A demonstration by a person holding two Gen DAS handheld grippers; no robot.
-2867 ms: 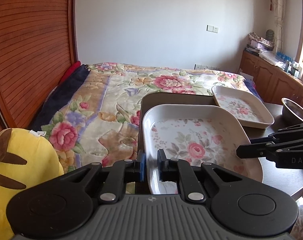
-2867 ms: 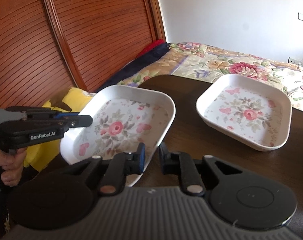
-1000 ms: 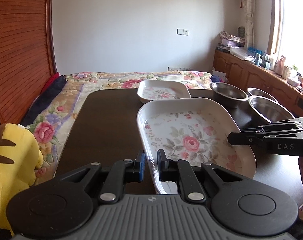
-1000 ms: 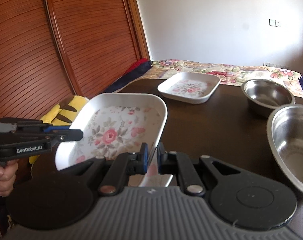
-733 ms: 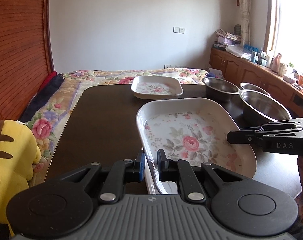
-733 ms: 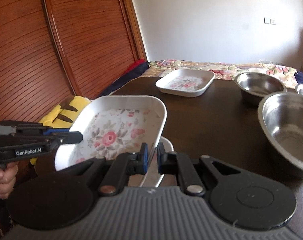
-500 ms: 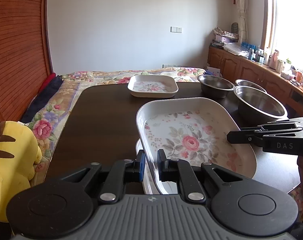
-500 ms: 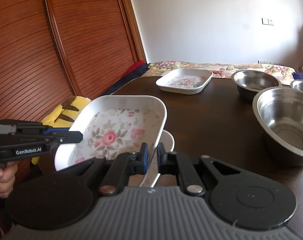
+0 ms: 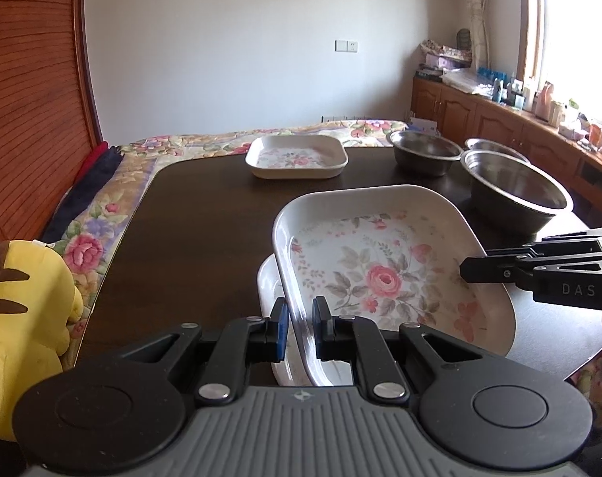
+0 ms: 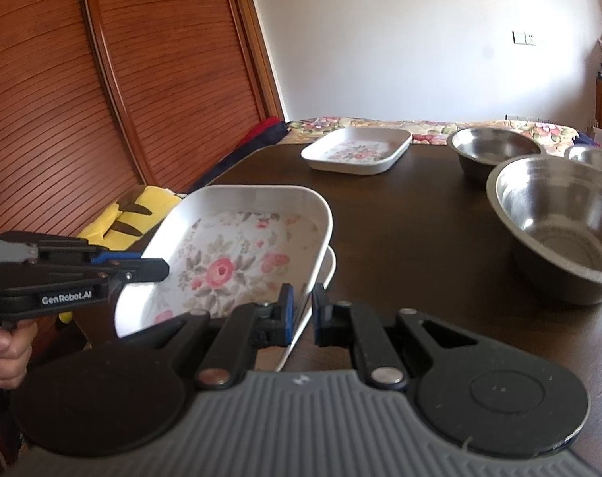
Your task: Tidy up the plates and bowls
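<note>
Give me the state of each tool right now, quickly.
Left tool: shut on the floral plate, gripping its near rim.
Right tool: shut on the same floral plate, on the opposite rim.

**Colours and patterns on and around the table**

The table [image 9: 189,214] is very dark brown. The near plate [image 9: 384,274] is white, with a pink rose, grey-green leaves and small pink flowers inside. The plate under it [image 9: 267,290] is white. The far plate [image 9: 297,158] is white with a similar pink flower pattern. The three bowls [image 10: 559,214] are shiny silver-grey metal. The left gripper [image 9: 301,328] and the right gripper [image 10: 299,314] are black with blue pads. The plush toy [image 9: 18,318] is yellow with dark brown stripes. The bedcover [image 9: 102,218] shows pink roses on cream and tan. The slatted doors [image 10: 102,99] are red-brown.
</note>
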